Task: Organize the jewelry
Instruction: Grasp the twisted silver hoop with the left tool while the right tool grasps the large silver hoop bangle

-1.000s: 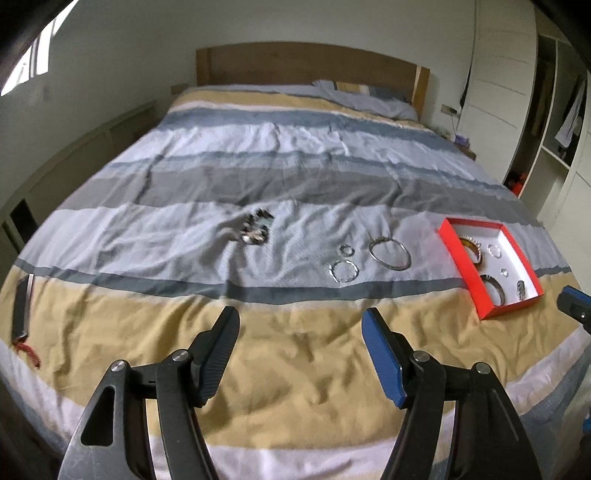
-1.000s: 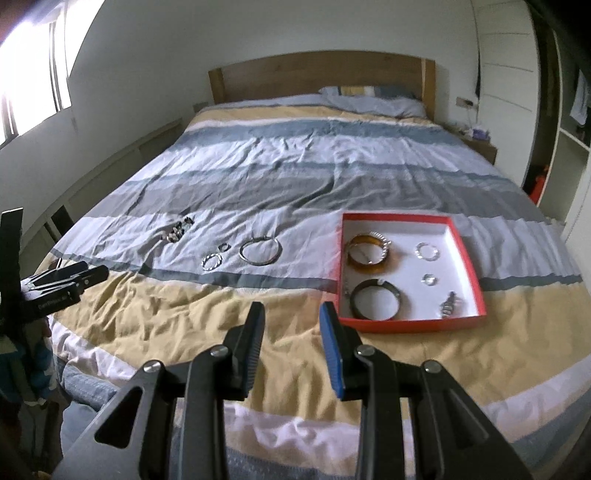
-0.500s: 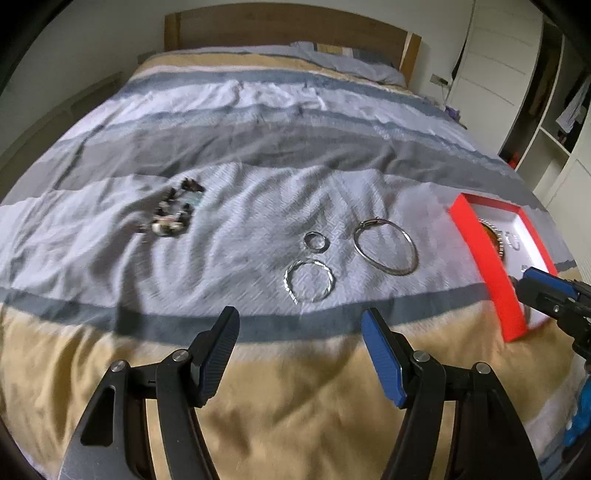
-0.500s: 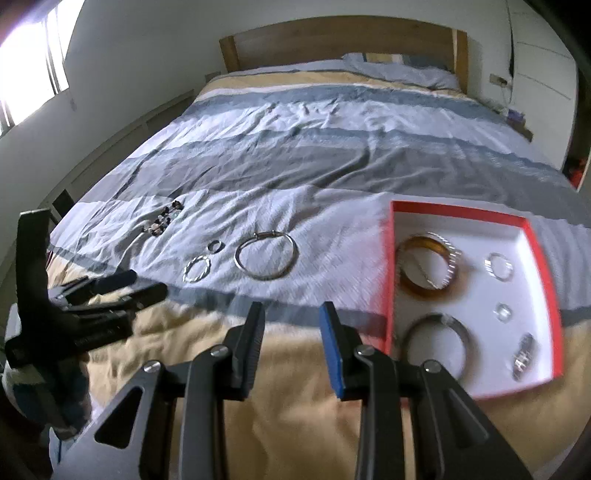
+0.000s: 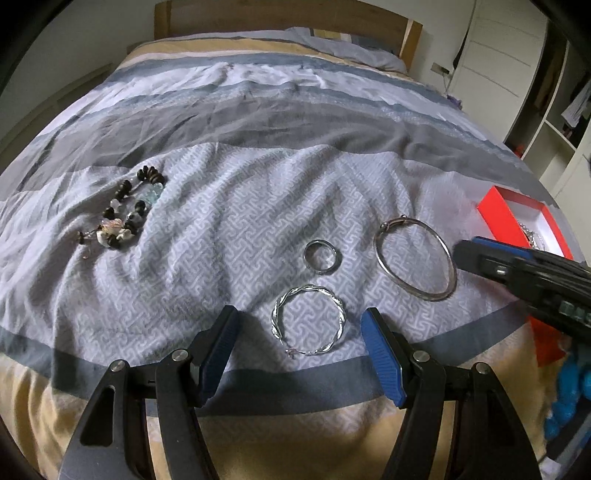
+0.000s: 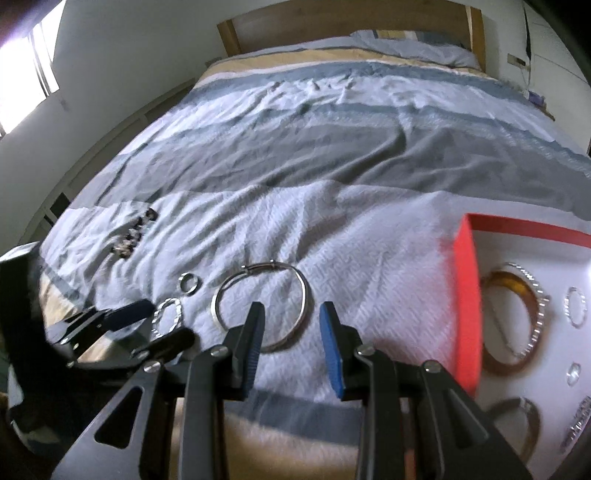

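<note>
Here, nearest the viewer, the left gripper (image 5: 300, 326) stands with its jaws spread wide and empty, flanking the twisted silver wire bracelet (image 5: 309, 320) that lies flat on the striped grey, white and yellow bedspread (image 5: 258, 155). The right gripper (image 6: 291, 325) is likewise parted, more narrowly, and holds nothing; its tips hover at the near rim of the large plain silver bangle (image 6: 263, 303). Just beyond the twisted bracelet rests a small plain silver ring (image 5: 320, 256), and the bangle lies to its right. Farther right sits the shallow red-walled, white-lined box (image 6: 468, 306), containing an amber bangle (image 6: 511, 320), a sparkling silver bracelet (image 6: 537, 314), a dark bangle (image 6: 517, 424) and several small silver pieces. Far left, well apart from the rest, lies a dark beaded bracelet heap (image 5: 127, 210). Beyond rises the wooden headboard (image 5: 280, 16).
</note>
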Available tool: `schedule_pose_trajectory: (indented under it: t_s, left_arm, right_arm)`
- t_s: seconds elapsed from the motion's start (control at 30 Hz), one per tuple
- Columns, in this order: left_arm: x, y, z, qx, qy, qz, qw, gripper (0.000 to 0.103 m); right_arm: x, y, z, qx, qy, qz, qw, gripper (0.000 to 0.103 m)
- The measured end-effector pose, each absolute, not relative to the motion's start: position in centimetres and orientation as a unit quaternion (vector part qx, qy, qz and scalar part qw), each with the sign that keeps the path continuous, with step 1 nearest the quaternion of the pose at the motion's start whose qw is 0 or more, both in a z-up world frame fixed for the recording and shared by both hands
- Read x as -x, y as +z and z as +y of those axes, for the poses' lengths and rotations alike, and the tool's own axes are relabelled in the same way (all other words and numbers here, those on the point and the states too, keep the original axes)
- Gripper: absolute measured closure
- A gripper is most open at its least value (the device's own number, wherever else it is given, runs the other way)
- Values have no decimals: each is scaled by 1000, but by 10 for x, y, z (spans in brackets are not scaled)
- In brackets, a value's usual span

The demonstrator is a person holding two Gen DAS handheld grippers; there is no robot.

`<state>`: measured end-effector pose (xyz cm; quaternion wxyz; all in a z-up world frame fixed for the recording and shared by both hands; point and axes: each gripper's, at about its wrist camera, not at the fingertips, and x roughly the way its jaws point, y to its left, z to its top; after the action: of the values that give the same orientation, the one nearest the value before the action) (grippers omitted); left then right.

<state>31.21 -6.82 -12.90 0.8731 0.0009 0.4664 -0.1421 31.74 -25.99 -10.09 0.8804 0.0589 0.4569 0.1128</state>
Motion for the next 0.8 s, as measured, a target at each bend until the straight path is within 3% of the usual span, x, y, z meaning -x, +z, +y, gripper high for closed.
schedule_pose_trajectory:
  t_s: [0.3, 0.47, 0.8]
  left_arm:
    - [-310, -135, -68, 3, -150, 450, 880, 44]
    - [-309, -133, -66, 10, -159, 445, 881, 64]
    - [-299, -122, -70, -8, -166, 440, 883, 64]
  right_arm:
    - [-325, -126, -254, -51, 105, 463, 879, 75]
    - [-328, -127, -251, -50, 106, 455, 883, 94]
    - [-311, -102, -245, -24, 114, 422, 899, 99]
